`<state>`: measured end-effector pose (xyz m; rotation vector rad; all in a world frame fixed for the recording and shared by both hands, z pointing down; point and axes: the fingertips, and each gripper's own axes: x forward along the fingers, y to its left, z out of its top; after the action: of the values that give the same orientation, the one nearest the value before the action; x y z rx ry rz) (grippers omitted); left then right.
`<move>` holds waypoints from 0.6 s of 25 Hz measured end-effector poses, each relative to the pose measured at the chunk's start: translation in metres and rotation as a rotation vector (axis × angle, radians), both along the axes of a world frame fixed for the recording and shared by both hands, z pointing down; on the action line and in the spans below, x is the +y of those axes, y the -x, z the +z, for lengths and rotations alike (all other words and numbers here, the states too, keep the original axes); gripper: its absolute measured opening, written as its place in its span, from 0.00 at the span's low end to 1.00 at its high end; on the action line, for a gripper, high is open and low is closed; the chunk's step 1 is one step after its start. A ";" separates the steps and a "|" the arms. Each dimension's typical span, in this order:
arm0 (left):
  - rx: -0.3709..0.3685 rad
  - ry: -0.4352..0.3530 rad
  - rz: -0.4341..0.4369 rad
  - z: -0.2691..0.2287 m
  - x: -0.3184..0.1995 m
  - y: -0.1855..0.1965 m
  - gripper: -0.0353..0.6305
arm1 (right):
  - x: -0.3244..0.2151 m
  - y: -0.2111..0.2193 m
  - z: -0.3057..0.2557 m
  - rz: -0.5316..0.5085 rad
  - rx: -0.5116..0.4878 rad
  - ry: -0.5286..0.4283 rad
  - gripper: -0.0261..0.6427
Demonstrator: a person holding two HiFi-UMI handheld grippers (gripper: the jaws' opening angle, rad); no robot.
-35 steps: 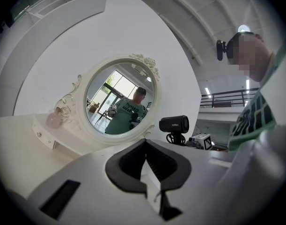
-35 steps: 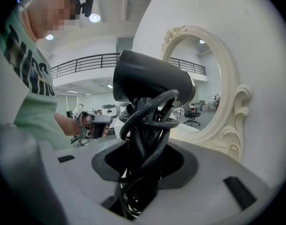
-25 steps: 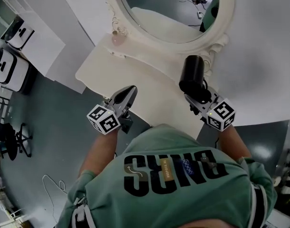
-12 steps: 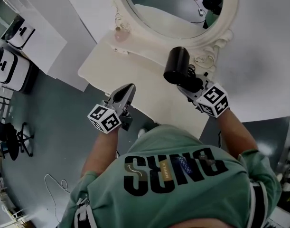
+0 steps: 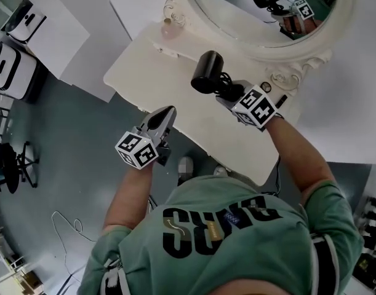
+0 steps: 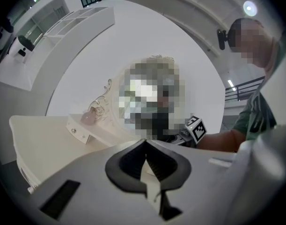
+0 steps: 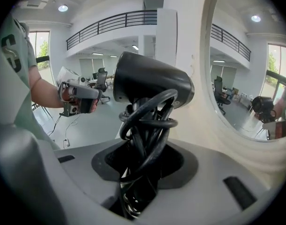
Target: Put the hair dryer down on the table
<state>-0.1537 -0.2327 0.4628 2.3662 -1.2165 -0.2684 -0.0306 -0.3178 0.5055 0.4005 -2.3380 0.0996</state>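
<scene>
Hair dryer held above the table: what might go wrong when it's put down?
The cord loops are bunched in the right tool with the hair dryer handle, so they may snag on release. The dryer hangs near the mirror frame and could knock it. Its round body might roll on the table.

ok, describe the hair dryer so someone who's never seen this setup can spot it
Find the cream table with the big oval mirror at its back. Over the tabletop, in front of the mirror, the right gripper holds the hair dryer. Everything near it is pale; the dryer is a stubby black barrel with its black cord looped round the handle.
</scene>
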 end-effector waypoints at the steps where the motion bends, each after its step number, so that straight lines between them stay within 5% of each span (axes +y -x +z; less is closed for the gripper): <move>1: 0.001 0.008 -0.003 0.007 -0.001 0.004 0.05 | -0.004 0.006 0.011 -0.006 0.020 0.008 0.26; 15: 0.012 0.093 0.030 0.090 -0.016 0.023 0.05 | -0.047 0.056 0.145 -0.049 0.234 0.084 0.26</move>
<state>-0.1764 -0.2491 0.5530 2.2976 -1.1619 -0.2106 -0.0861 -0.3650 0.6507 0.2963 -2.1035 0.1207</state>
